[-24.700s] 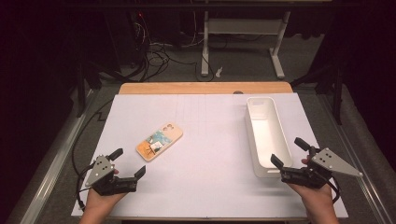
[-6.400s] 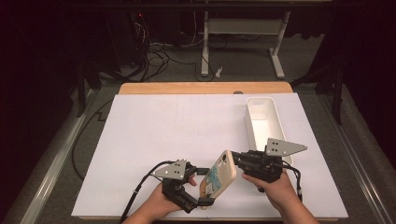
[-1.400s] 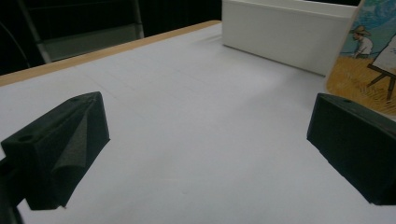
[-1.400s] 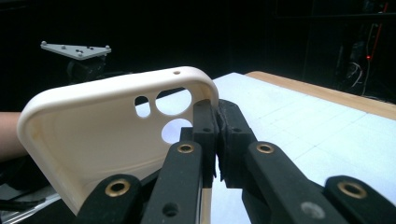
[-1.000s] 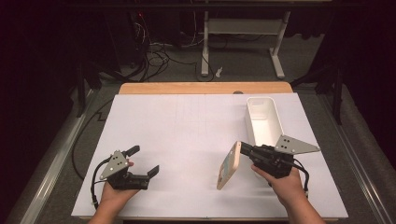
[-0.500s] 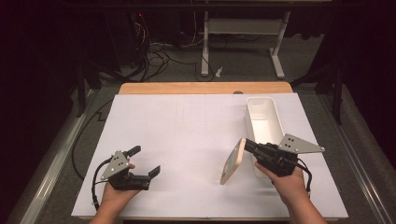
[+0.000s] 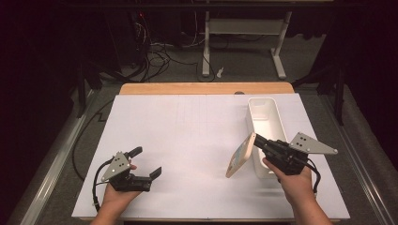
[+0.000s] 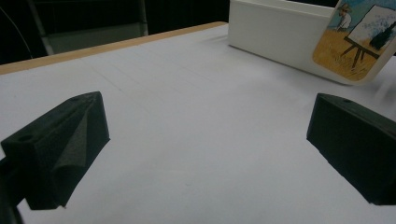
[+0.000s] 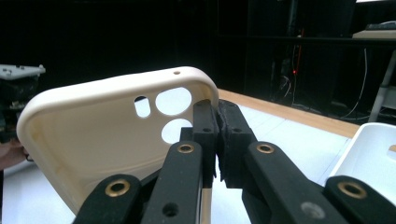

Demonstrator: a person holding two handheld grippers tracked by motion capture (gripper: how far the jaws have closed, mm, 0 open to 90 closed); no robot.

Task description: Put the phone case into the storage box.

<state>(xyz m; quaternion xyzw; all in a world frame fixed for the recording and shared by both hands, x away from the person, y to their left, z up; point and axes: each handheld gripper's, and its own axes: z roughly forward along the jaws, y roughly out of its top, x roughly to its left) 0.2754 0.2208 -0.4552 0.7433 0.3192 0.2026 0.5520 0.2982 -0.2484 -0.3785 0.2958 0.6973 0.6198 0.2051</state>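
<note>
While idle near the tabletop's [image 7: 197, 140] front-left corner, the left claw [image 7: 146, 165] sat low with jaws spread wide, gripping nothing, probably parked out of the way. Further right, the phone case [image 7: 241, 154] hung tilted above the tabletop, just beside the white bin [image 7: 263, 117] near the right edge, likely headed for it. The right claw [image 7: 257, 139] was clenched on its upper rim by the camera cutouts. Long axis ran steeply up-down; printed back faced left.

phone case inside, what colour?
Plain cream on the phone case inside, clearest in the right gripper view.
</note>
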